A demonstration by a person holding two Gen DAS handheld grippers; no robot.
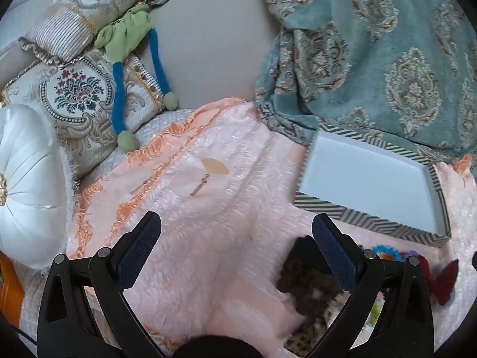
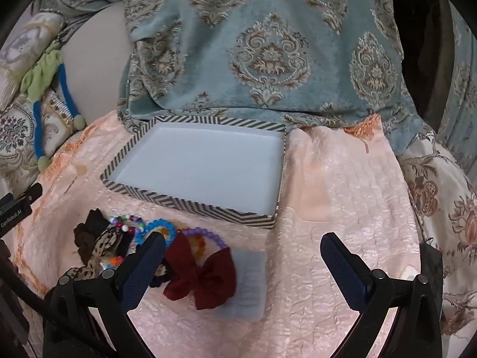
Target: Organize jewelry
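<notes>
Bedding: pink quilted bedspread (image 2: 328, 179) with orange fringe, backed by a teal damask blanket (image 2: 268, 44) and embroidered cushions (image 1: 74, 95).

Box: shallow, white inside, striped rim (image 2: 190, 205); sits on the bedspread against the blanket, nothing in it.

Jewelry pile, just in front of the box's near-left corner: maroon bow clip (image 2: 202, 274), blue beaded bracelet (image 2: 161, 228), purple beaded bracelet (image 2: 208, 235), multicoloured bead string (image 2: 125, 219), dark scrunchie (image 2: 89, 229), leopard-print scrunchie (image 2: 107, 241).

Stray piece: gold fan-shaped earring (image 1: 213, 168), lying apart on the bedspread.

Left gripper (image 1: 237, 229): jaws wide, holding nothing.

Right gripper (image 2: 243, 249): jaws wide, holding nothing; left finger overlaps the pile in view.
</notes>
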